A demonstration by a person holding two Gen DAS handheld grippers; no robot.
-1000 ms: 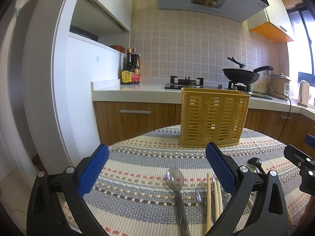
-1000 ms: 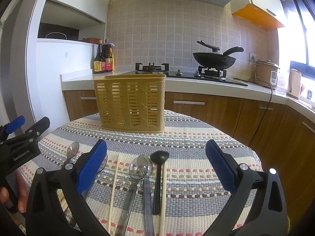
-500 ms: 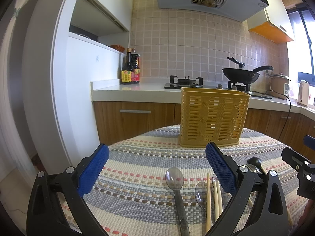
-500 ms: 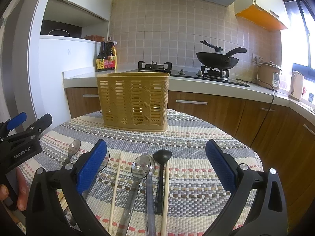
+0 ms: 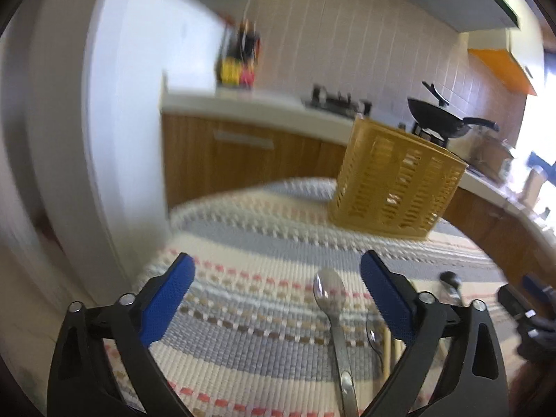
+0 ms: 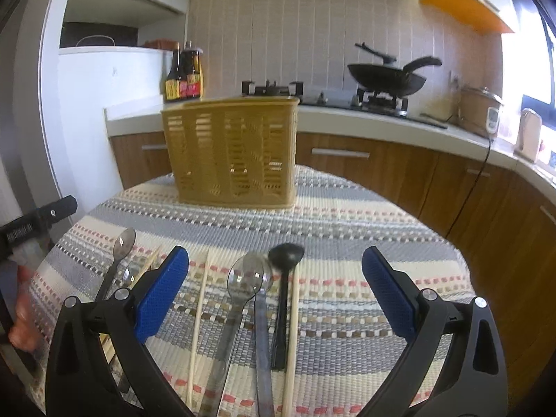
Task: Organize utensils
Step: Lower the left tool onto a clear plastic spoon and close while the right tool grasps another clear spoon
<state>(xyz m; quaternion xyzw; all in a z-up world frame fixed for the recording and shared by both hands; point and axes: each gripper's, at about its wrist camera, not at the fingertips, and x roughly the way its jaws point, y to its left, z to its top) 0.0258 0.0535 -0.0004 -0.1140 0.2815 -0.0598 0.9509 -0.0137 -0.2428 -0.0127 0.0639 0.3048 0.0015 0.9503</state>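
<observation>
Swinging now, my left gripper [image 5: 278, 292] tilts; basket [image 5: 396, 184] slides upper right. Both jaws gape, empty. Spoon [image 5: 330, 299] lower centre, between them — pickup looks close.

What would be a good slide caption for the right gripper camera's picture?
Open right gripper poised over spoons, a black ladle and chopsticks on a striped tablecloth, yellow utensil basket behind.

Bright window [image 6: 547, 69] glare at right; left wrist view motion-blurred, fisheye-warped.
</observation>
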